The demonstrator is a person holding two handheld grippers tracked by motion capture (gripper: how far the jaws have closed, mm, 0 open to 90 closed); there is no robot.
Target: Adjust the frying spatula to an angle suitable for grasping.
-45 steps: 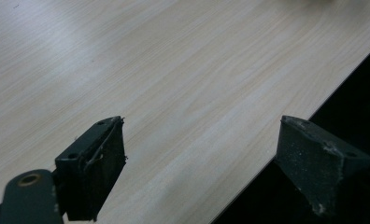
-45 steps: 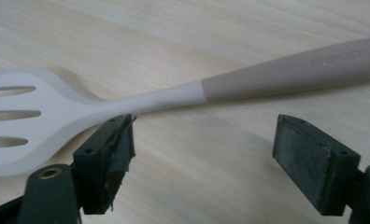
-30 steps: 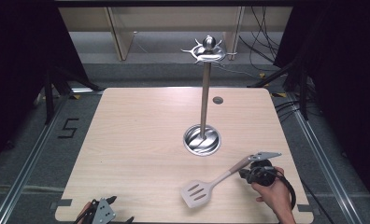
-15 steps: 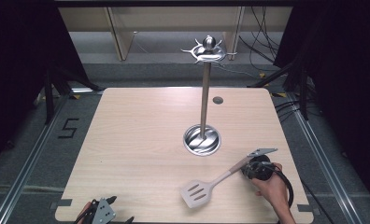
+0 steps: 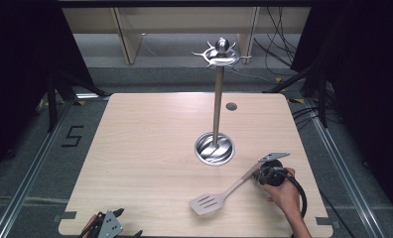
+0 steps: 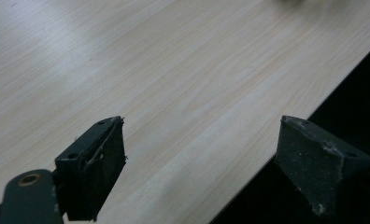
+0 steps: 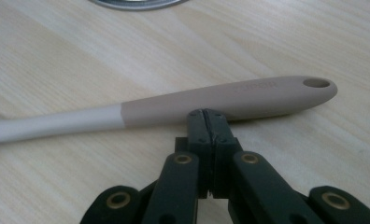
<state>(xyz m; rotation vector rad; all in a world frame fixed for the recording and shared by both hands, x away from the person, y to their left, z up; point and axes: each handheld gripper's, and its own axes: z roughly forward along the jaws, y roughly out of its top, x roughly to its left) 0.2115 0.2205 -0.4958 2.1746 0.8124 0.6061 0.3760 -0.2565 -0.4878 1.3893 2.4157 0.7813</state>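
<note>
I had the pale wood bench (image 5: 150, 148) filling the middle of the high view, with a "5" marked on the grey floor (image 5: 35, 163) at its left. A steel utensil stand (image 5: 217, 114) rose right of centre, its round base (image 5: 214, 148) on the bench and its hooked crown at the top of the frame. The spatula (image 5: 224, 194) lay flat at lower right, slotted blade toward the bottom centre, handle running up and right to my right gripper (image 5: 270, 174). In the right gripper view the fingers were together, closed with nothing between them, their tips just at the near side of the taupe handle (image 7: 230, 100); I could not tell if they touched it. Embossed writing on that handle was too faint to read. My left gripper (image 5: 107, 225) sat at the bottom left edge; in the left gripper view its fingers (image 6: 92, 172) stood wide apart over the bench corner, empty.
</note>
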